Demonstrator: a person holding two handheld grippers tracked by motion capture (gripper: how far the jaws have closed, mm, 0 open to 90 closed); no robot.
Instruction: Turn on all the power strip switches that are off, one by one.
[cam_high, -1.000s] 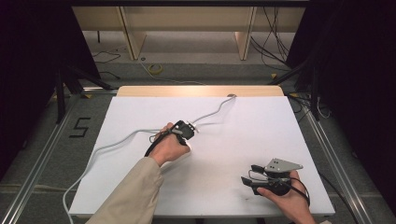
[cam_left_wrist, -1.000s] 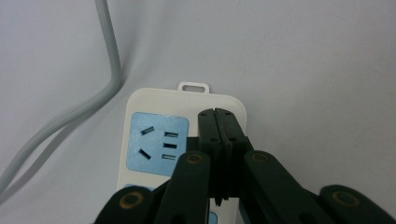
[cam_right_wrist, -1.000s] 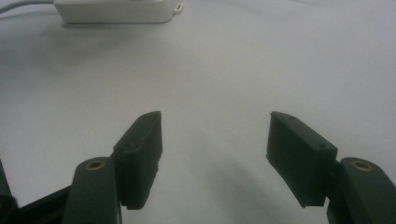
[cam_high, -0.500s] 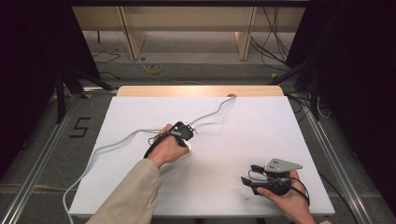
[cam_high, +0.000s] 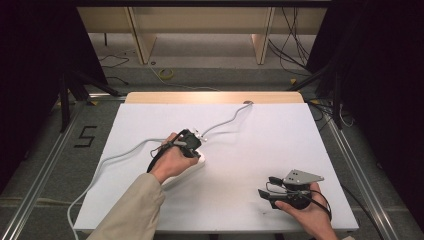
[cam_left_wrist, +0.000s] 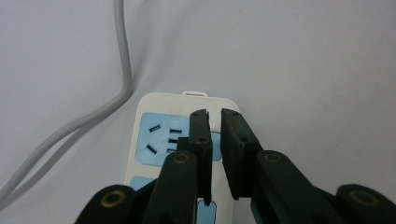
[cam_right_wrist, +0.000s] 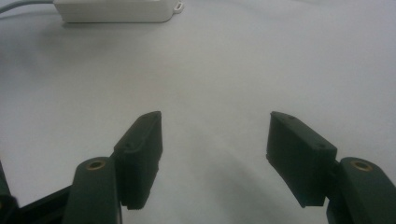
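Two tongs are at work over a white tabletop. In the left gripper view the left tongs have their black jaws drawn nearly together, a thin gap between the pads and nothing caught in it; they hang directly above a white power strip. Its rounded end carries a small hanging tab toward the upper middle of that frame, and its face has pale blue socket panels: one with slanted and straight slots, another partly hidden behind the jaws. A grey cable curls from the top of the frame down to the lower left, beside the strip.

In the high view the left tongs sit just left of centre, held by the left hand in a beige sleeve, with the power strip poking out beneath the hand. Its grey cable winds toward the far edge of the tabletop.

The right tongs stand wide open and empty in the right gripper view, bare white surface between the jaws; the power strip lies at the upper left of that frame, well apart. In the high view the right tongs rest at lower right in the right hand.

On the floor left of the tabletop, a black "5" is marked.
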